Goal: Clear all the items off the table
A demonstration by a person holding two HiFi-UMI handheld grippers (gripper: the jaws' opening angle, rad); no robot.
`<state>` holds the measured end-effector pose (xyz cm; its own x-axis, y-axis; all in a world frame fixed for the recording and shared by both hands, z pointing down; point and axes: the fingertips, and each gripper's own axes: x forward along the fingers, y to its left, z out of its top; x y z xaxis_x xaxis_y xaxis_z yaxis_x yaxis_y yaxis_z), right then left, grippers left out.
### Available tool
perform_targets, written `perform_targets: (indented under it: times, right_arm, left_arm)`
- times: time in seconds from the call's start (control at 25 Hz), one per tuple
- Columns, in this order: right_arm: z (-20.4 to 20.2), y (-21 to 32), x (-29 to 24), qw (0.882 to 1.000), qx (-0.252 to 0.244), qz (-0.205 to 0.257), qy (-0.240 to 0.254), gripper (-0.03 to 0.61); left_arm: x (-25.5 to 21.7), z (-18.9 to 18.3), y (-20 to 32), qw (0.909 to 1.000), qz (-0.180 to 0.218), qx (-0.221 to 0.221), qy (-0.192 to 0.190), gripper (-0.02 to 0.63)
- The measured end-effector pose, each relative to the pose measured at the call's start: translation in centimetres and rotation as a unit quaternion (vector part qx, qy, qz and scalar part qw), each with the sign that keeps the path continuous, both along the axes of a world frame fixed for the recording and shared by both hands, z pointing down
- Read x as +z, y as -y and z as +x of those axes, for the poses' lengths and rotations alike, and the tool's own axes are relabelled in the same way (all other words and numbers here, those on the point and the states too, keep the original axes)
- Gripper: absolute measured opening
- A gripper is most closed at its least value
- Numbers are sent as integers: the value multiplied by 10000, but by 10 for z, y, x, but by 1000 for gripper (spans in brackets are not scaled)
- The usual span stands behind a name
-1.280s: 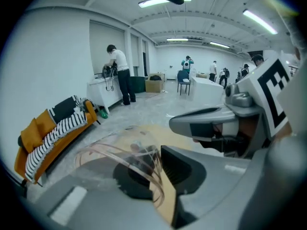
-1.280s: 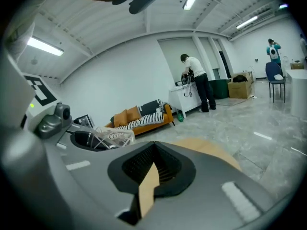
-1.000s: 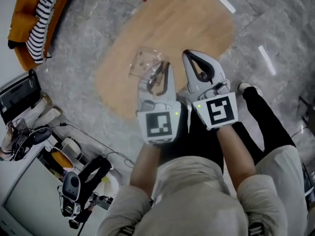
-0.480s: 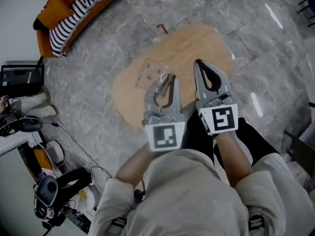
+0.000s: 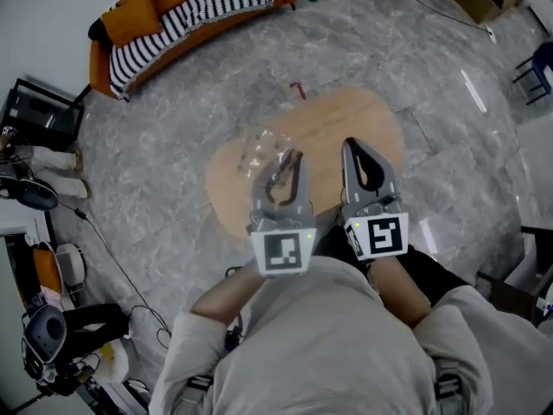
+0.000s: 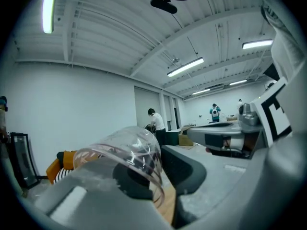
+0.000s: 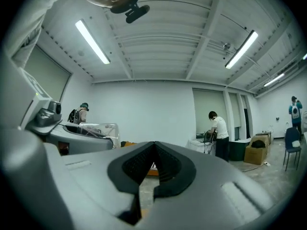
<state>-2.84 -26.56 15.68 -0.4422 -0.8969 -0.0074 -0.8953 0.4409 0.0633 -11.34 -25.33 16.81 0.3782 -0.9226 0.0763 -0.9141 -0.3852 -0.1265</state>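
Note:
My left gripper [image 5: 290,157] is shut on the wall of a clear plastic cup [image 5: 263,148], held in the air high over the oval wooden table [image 5: 350,121]. In the left gripper view the cup [image 6: 125,150] lies tilted across the jaws, its rim pinched between them. Beside it, my right gripper [image 5: 353,147] is shut with nothing in it; its dark pads [image 7: 165,166] meet in the right gripper view. There the left gripper with the cup [image 7: 98,129] shows at the left. No other item shows on the tabletop.
An orange sofa with a striped blanket [image 5: 177,14] stands at the far left. A small red object [image 5: 298,88] lies on the grey floor beyond the table. Cables and equipment [image 5: 47,335] crowd the left. People [image 7: 219,133] stand far off in the room.
The view has risen: the table looks smaller and farther below. Both grippers stay side by side, the left one still holding the cup.

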Motion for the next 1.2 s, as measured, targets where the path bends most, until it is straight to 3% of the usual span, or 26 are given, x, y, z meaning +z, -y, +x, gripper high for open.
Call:
perform_targets:
  times: [0.32, 0.52, 1.2]
  right_arm:
    - [-40, -5, -13, 9996, -51, 154, -228, 6]
    - [-38, 1, -14, 9991, 110, 127, -387, 5]
    - [-44, -14, -20, 9984, 239, 243, -449, 6]
  left_arm:
    - [1, -31, -7, 9997, -145, -18, -207, 64]
    - [-6, -33, -4, 9990, -121, -19, -440, 64]
    - [-3, -35, -12, 9993, -19, 154, -344, 64]
